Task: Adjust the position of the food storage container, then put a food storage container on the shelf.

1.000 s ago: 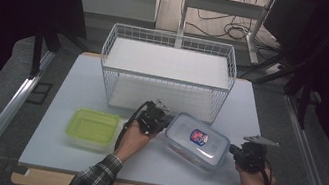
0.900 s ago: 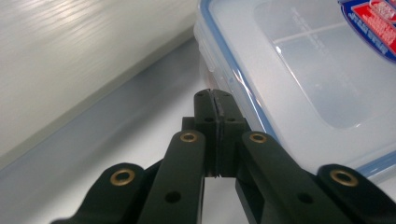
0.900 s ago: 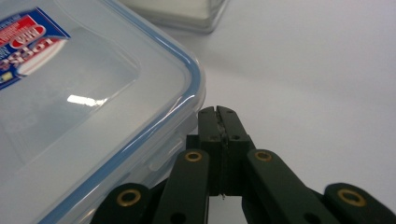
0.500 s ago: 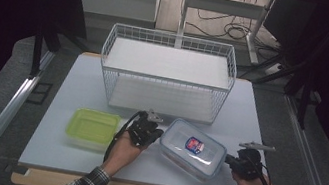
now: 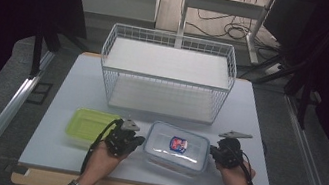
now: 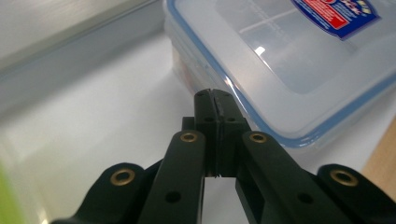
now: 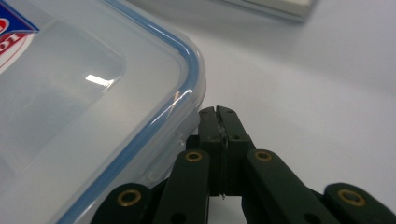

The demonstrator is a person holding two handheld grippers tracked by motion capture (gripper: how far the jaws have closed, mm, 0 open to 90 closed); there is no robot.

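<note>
Near the front edge of the table, the left claw and the right claw flank a clear lidded box, each clenched on nothing, tips close against the box's short sides. Bare tabletop lies open to the right and behind. Left of the left claw sits an empty green tray. Farther back stands a white wire basket, nothing inside. What the clear box holds is hard to tell.

Dim surroundings, bright tabletop, blurred close-ups
</note>
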